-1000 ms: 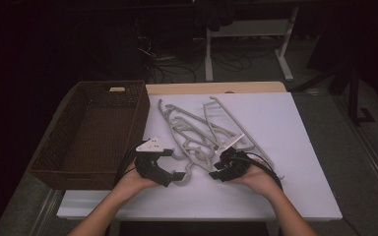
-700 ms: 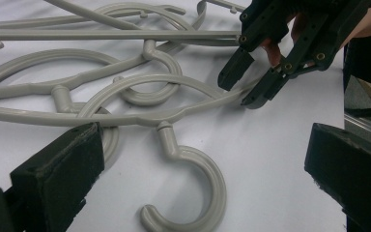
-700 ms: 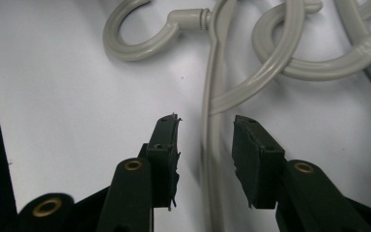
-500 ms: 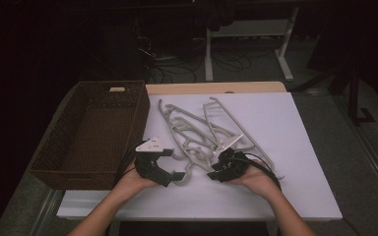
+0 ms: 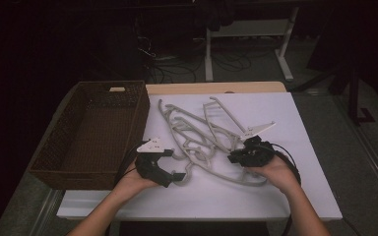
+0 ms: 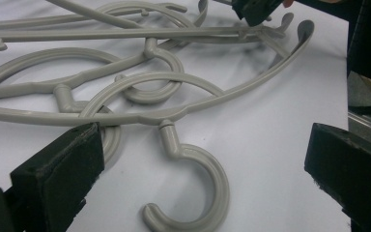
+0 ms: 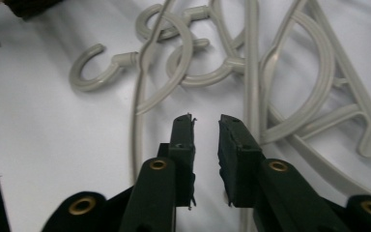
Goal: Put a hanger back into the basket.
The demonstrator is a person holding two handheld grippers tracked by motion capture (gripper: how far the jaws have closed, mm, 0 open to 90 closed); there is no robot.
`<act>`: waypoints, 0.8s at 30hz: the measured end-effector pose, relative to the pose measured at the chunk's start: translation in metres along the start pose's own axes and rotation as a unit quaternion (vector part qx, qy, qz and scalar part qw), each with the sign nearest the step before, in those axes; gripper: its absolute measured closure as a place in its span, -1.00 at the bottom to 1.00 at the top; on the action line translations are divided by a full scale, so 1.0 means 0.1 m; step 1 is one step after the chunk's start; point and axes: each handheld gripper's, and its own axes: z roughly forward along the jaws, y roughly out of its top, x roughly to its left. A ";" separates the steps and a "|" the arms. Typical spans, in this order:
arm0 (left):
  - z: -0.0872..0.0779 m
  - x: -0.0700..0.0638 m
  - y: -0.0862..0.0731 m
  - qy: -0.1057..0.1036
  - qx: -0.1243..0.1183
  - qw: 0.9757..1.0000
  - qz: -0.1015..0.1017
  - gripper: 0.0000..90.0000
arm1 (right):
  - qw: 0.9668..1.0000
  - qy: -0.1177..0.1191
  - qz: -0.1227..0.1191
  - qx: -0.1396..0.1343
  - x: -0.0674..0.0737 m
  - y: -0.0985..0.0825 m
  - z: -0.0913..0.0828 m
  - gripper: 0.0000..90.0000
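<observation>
A brown wicker basket (image 5: 59, 147) is set along the left edge of the white table (image 5: 295, 196), its inside bare, a pale tag (image 5: 116, 89) fixed at its far rim. A strip of bare wood (image 5: 216, 88) is seen along the table's far edge. Beyond that edge, on the dark floor, white desk legs (image 5: 207, 54) and loose cables (image 5: 172, 64) are made out.

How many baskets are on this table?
1: a brown wicker basket on the table's left side, beside the tangled grey hangers. None seems hidden.
</observation>
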 end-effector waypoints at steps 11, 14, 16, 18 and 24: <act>0.01 0.02 -0.02 0.003 0.002 1.000 -0.002 -0.99 | 0.996 0.036 -0.051 0.059 0.35 0.08 0.39 0.45; 0.01 0.02 -0.02 0.003 0.002 1.000 -0.002 -0.99 | 0.995 0.032 -0.060 0.079 0.39 0.08 0.50 0.45; 0.01 0.02 -0.02 0.003 0.003 1.000 -0.002 -0.99 | 0.993 0.032 -0.065 0.089 0.41 0.09 0.56 0.59; 0.01 0.02 -0.02 0.003 0.003 1.000 -0.002 -0.99 | 0.992 0.022 -0.076 0.099 0.42 0.08 0.59 0.75; 0.02 0.01 -0.02 0.005 0.008 1.000 0.003 -0.99 | 0.988 0.028 -0.100 0.111 0.38 -0.01 0.46 0.79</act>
